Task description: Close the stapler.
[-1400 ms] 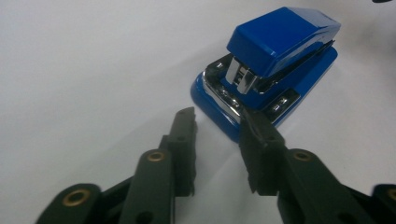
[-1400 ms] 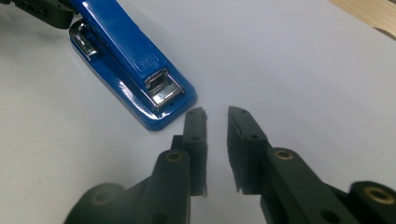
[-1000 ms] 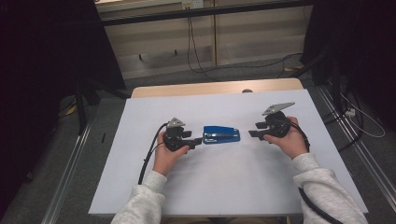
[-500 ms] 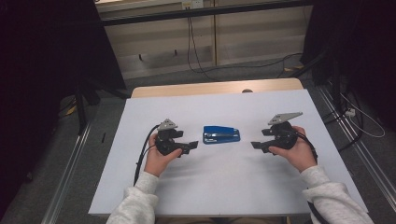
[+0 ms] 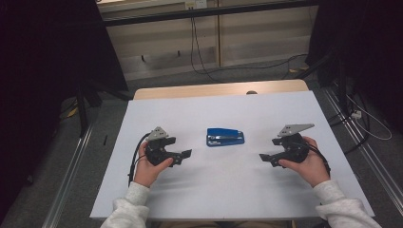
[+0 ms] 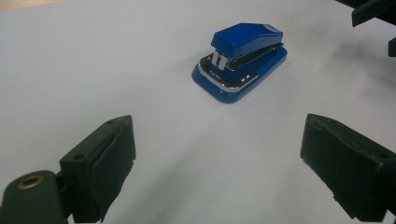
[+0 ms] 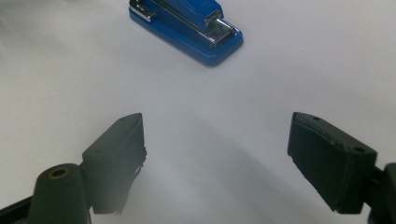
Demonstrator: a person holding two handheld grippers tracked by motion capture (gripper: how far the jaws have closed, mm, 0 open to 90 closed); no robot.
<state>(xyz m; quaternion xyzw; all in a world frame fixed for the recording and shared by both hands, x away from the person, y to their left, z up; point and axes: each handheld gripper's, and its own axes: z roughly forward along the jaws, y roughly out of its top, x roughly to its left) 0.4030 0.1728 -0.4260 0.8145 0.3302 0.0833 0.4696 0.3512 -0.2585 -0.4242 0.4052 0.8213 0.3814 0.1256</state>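
A blue stapler (image 5: 225, 137) lies flat near the middle of the white tabletop (image 5: 214, 194). My left gripper (image 5: 186, 155) sits to its left and a little nearer the person, pointing right, well apart from it. My right gripper (image 5: 264, 158) mirrors it on the right, pointing left. Both have just been opening their jaws and stand open with nothing between them. From the left gripper view the stapler (image 6: 240, 60) lies ahead of the wide jaws of the left gripper (image 6: 224, 168). The right gripper view has the stapler (image 7: 187, 25) beyond the right gripper (image 7: 219, 163).
A strip of bare wooden table (image 5: 218, 89) runs along the white sheet's far edge. Cables (image 5: 204, 61) trail over the grey floor behind it, and metal rails (image 5: 351, 133) flank the table. The right gripper's jaw tips (image 6: 373, 18) poke into the left gripper view's top right.
Both hands have drawn away from the stapler, the left one leftward and the right one rightward, both toward the person. Each gripper's jaws stand wider apart than before.
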